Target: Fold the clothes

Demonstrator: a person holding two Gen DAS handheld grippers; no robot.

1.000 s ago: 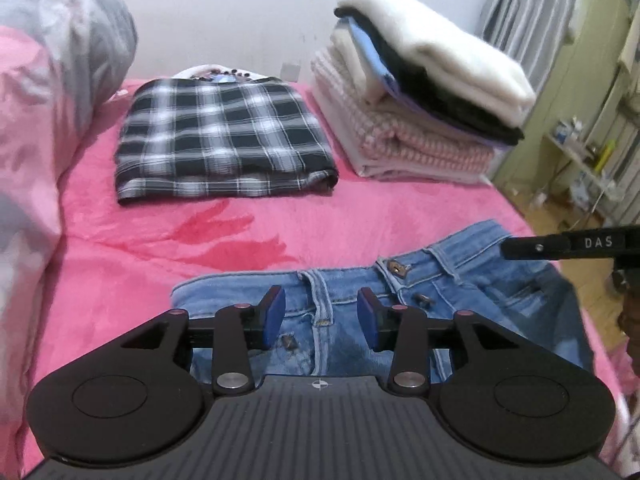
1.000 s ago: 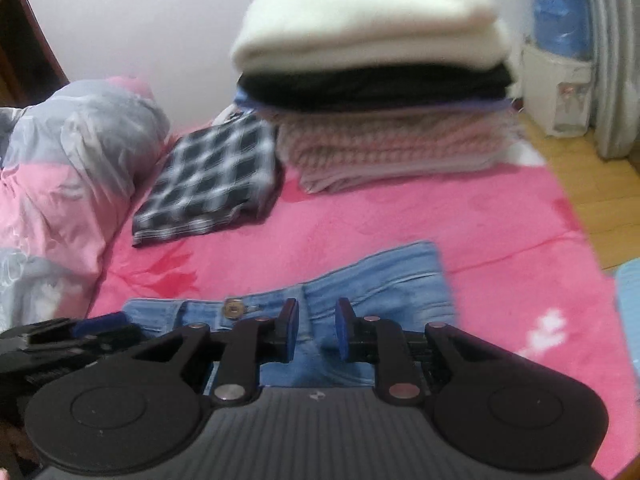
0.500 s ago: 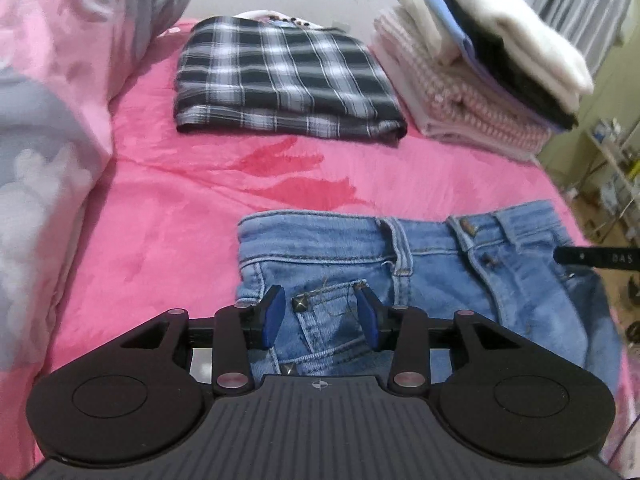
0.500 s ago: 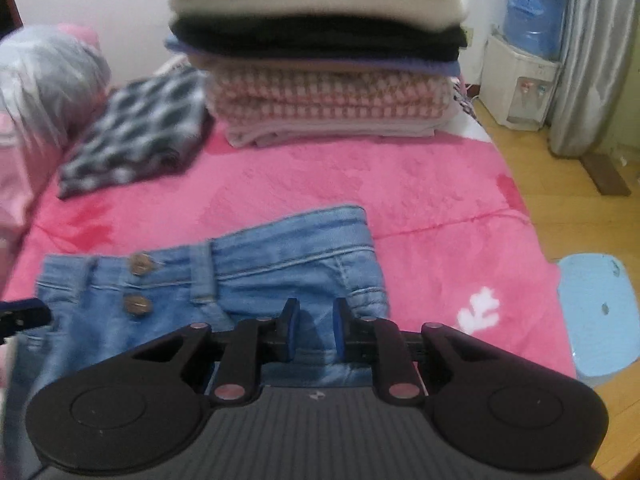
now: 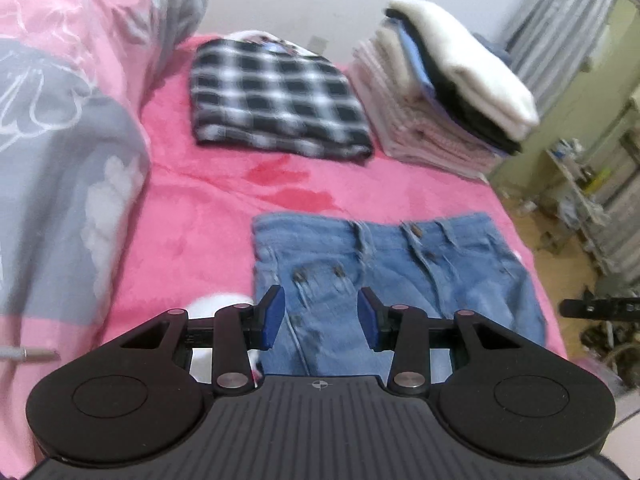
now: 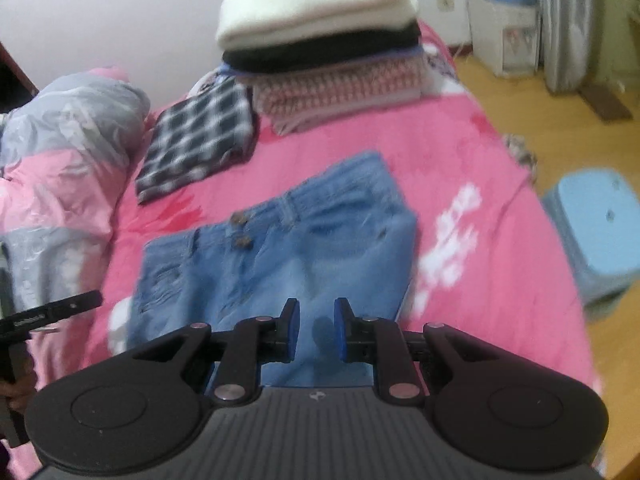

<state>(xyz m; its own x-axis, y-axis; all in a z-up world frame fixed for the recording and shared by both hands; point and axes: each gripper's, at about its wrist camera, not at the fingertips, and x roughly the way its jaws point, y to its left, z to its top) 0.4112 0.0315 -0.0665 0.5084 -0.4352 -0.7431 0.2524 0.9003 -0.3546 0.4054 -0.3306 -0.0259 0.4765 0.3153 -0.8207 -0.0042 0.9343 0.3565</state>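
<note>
Lying flat on pink blanket (image 5: 192, 240), jeans (image 5: 384, 264) sitting just ahead of both grippers, waistband at far end. Left gripper (image 5: 320, 320) gaping wide, gripping nothing; right gripper (image 6: 316, 330) showing narrower gap, also empty, hovering over denim. Appearing only in right view: blue stool (image 6: 596, 224) on floor to the right, water dispenser (image 6: 504, 32) far right. Appearing only in left view: cluttered shelf (image 5: 580, 176) far right. Plaid shirt (image 5: 276, 100) and folded stack (image 5: 444, 80) sitting farther ahead. Writing too blurred to read.
</note>
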